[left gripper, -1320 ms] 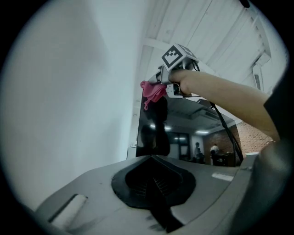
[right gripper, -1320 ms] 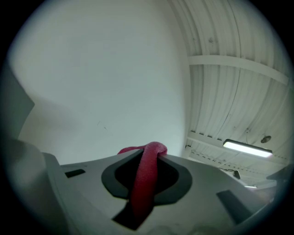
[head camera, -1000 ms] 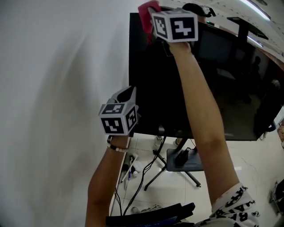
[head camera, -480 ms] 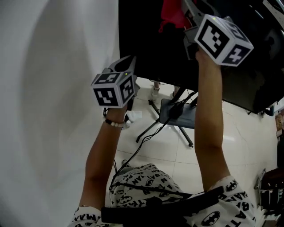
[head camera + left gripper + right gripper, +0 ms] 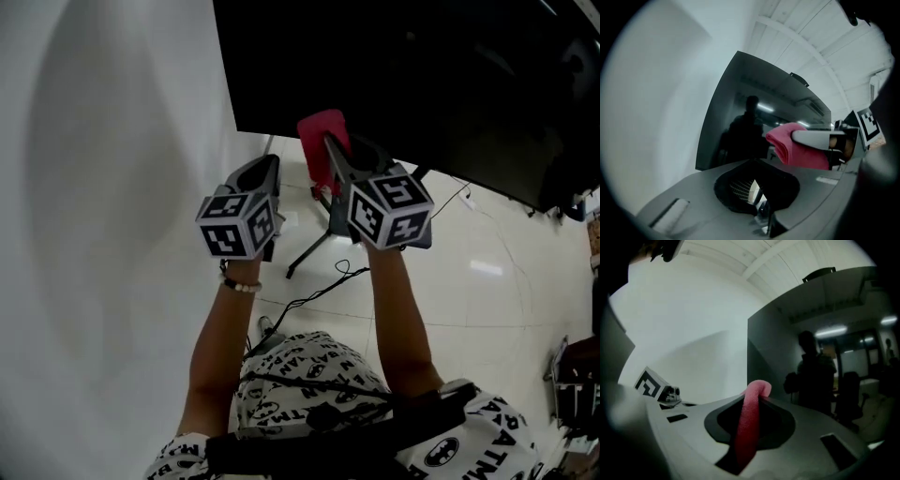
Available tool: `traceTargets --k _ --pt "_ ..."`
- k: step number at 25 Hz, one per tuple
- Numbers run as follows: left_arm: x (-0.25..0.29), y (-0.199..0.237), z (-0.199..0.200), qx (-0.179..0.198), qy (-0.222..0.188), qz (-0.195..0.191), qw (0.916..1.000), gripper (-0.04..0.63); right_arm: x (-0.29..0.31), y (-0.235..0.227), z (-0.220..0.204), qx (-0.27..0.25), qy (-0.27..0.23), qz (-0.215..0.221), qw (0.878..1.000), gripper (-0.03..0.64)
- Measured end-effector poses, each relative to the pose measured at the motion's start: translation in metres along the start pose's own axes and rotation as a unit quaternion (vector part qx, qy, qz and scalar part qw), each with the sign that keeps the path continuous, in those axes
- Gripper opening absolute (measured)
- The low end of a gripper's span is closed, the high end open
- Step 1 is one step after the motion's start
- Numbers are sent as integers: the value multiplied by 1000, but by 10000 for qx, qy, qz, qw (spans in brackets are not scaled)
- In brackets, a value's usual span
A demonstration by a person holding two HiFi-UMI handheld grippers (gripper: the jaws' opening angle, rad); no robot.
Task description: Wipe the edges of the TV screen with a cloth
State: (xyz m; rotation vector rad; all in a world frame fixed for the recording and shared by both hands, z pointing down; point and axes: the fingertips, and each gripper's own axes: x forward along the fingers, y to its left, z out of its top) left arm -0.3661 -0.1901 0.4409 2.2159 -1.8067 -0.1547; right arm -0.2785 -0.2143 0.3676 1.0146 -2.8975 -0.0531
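The left claw [image 5: 266,167] is closed and holds nothing, near the white wall [image 5: 103,206], while the right claw [image 5: 332,150] beside it is closed on a folded pink cloth [image 5: 317,139], close to the lower edge of the black TV screen [image 5: 422,75].

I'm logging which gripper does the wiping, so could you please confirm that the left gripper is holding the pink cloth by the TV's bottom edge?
Not quite: the right gripper holds the pink cloth, clamped between its jaws, as the right gripper view shows. The left gripper holds nothing. The rest is right: the cloth is by the bottom edge of the TV.
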Motion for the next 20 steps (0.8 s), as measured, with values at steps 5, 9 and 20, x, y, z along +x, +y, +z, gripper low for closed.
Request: traceTargets --k 5,9,20 --pt "12 0 -56 -194 278 32 9994 0 -15 -17 -88 226 608 -174 9977 61" --pt "5 -16 -61 -204 331 66 9992 0 -37 -29 -99 354 752 -309 9961 61" --pt "12 -35 -70 -171 368 -26 9992 0 -49 -48 -112 469 795 -412 9949 61"
